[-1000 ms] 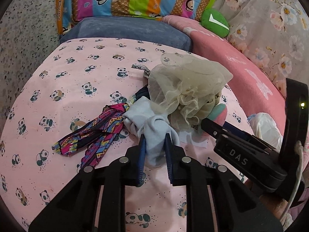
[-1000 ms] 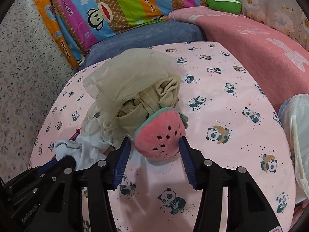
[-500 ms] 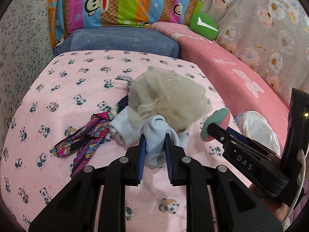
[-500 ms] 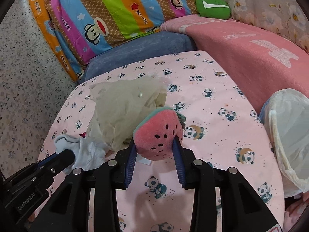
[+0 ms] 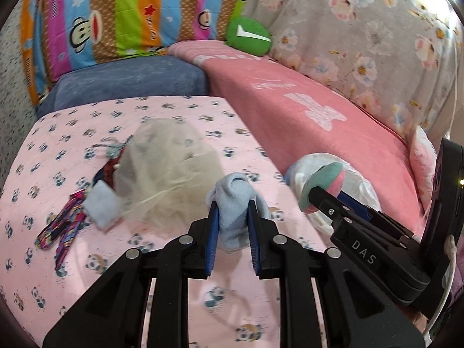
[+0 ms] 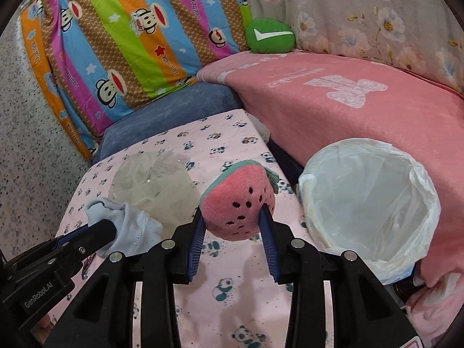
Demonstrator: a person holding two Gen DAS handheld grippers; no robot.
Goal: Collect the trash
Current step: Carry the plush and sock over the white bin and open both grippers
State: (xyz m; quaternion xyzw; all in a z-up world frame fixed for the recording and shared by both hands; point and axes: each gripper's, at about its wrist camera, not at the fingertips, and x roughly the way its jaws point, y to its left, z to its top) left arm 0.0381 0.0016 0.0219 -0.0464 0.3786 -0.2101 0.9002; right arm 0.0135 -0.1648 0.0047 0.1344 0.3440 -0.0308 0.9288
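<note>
Pale-blue sock (image 5: 235,203) sits clenched in my left gripper (image 5: 232,217). My right gripper (image 6: 232,220) grasps the watermelon plush (image 6: 238,200), beside the lined bin (image 6: 368,200) off the panda sheet's (image 6: 226,284) right edge.

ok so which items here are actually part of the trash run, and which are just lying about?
In play:
- pale blue cloth sock, in left tongs
- pink watermelon plush, in right tongs
- white-lined bin

Lying about:
- beige mesh fabric
- multicoloured patterned strap
- green round cushion
</note>
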